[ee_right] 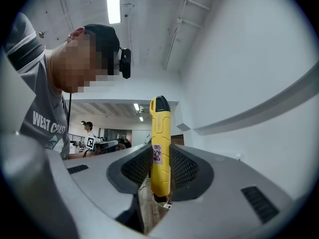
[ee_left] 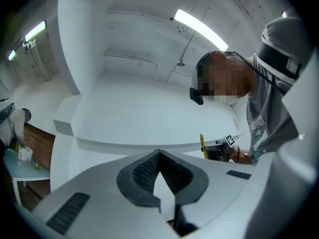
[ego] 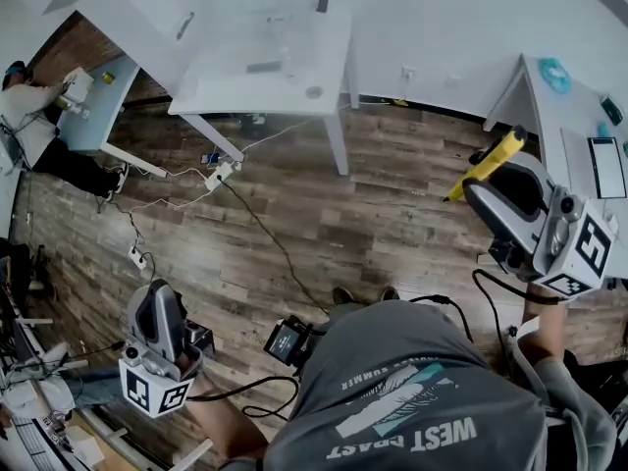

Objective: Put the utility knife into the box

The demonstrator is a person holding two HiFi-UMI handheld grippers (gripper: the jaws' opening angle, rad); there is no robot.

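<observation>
A yellow utility knife with a black tip sticks out of my right gripper, held at chest height on the right over the wood floor. In the right gripper view the knife stands upright between the ribbed pads, which press on its sides; the gripper is shut on it. My left gripper hangs low at the left, and its jaws meet with nothing between them. A pale see-through box seems to sit on the white table ahead, far from both grippers.
Cables and power strips trail across the wood floor between me and the table. A second white table stands at the right with a teal object on it. A person sits at the far left.
</observation>
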